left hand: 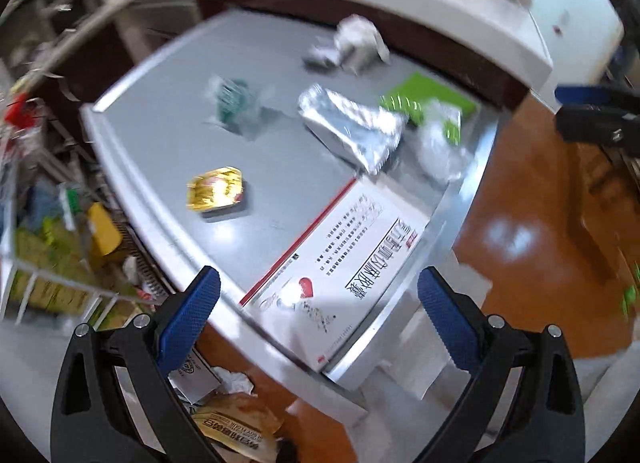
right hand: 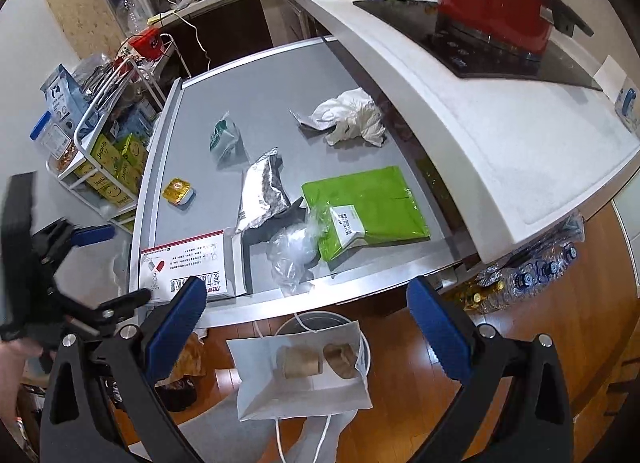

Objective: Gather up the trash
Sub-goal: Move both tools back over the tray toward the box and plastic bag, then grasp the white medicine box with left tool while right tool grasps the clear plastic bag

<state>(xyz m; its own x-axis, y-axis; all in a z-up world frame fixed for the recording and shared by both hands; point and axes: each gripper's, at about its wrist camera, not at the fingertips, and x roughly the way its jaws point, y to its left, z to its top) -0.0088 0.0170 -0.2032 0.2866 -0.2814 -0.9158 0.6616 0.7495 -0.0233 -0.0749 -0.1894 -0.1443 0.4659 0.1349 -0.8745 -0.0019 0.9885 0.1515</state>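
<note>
Ideally, with both the left gripper point(left hand: 318, 299) and right gripper point(right hand: 306, 313) spread wide and empty, straddle the medicine box point(right hand: 188, 269) squarely before lifting it to the paper bag point(right hand: 300, 371).

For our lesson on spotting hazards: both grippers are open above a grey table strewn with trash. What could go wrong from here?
1. The medicine box overhangs the table's near edge; a nudge from the left gripper may tip it onto the floor, missing the paper bag.
2. The clear plastic wrap lies against the green pouch, so the right gripper might drag both.
</note>
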